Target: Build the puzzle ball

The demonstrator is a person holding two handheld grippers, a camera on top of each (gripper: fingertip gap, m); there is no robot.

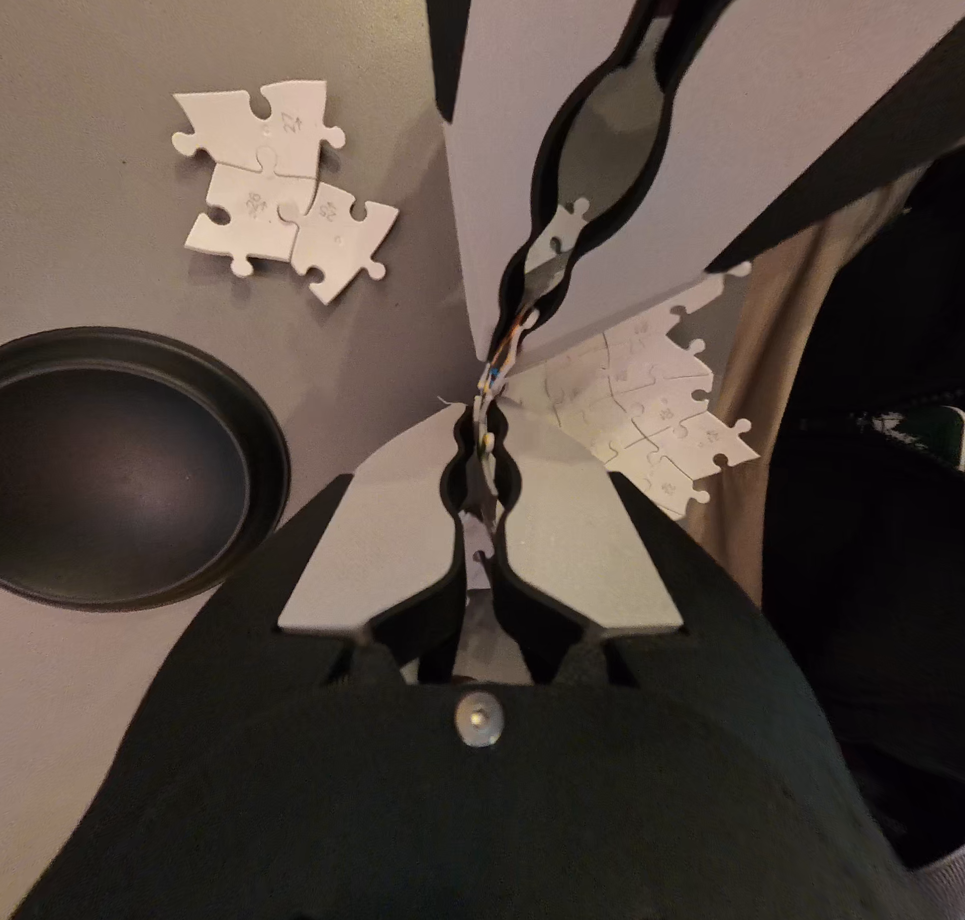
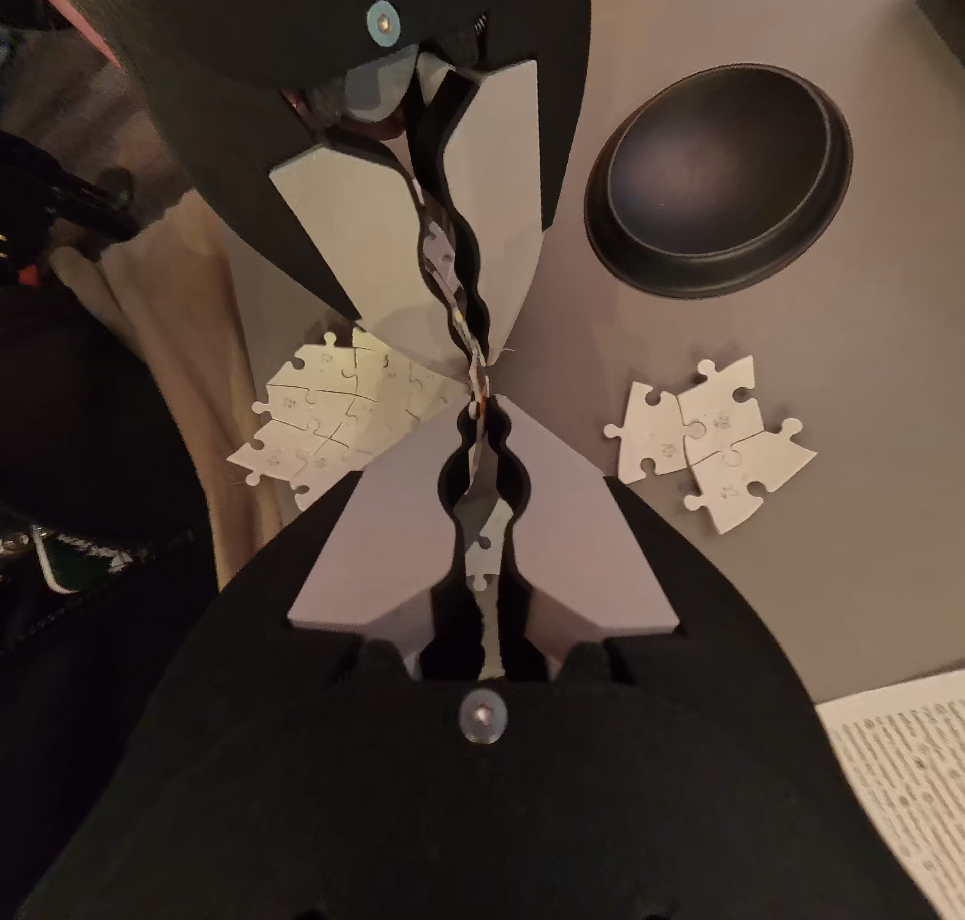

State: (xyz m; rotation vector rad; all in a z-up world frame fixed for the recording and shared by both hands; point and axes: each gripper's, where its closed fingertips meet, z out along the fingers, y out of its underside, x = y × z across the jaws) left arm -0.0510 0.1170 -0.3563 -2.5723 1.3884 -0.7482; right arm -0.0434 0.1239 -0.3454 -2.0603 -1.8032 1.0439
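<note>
The left gripper [image 1: 483, 425] and the right gripper [image 2: 483, 414] meet tip to tip above the grey matte tabletop [image 1: 104, 85], each pinching a thin curved puzzle piece edge-on, so the pieces' rims face one another where they meet. That facing hold looks chosen to let knob and socket line up for pressing together. The left gripper's piece [image 1: 488, 456] shows as a narrow white sliver with coloured print between nearly closed fingers; the right gripper's piece [image 2: 483, 545] sits the same way, a knob visible in the gap.

A larger curved section of joined white pieces [image 1: 652, 414] lies just behind the tips, near the table's edge, apparently the growing shell of the ball. A loose cluster of 3 joined white pieces [image 1: 277, 190] rests well apart on the tabletop, near the black round bowl-shaped stand [image 1: 120, 466], probably waiting its turn.

Both grippers reach in level from opposite sides, the right one tilted slightly in the left wrist view.
</note>
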